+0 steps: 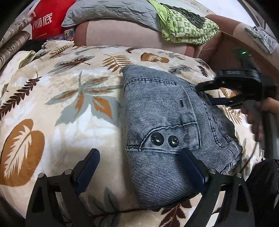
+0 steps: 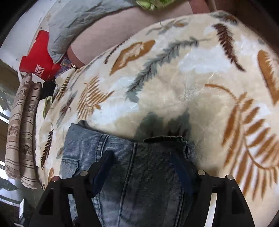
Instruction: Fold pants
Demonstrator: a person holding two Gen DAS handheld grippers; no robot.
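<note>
Folded blue denim pants [image 1: 167, 125] lie as a compact bundle on the leaf-patterned blanket [image 1: 61, 108], two black buttons facing up. My left gripper [image 1: 139, 157] is open just above the near edge of the bundle, its right finger over the denim, its left finger over the blanket. My right gripper [image 1: 216, 94] shows at the right of the left wrist view, open, at the bundle's far right edge. In the right wrist view it [image 2: 146, 162] hovers open over the pants [image 2: 139, 183], fingers spread wide above the denim.
A sofa back [image 1: 122, 33] with a grey quilted pillow [image 1: 108, 10] and green patterned cloth [image 1: 186, 26] runs behind the blanket. A red bag [image 1: 45, 21] and striped rolled fabric [image 2: 22, 132] lie at the left. A person's hand [image 1: 261, 113] holds the right gripper.
</note>
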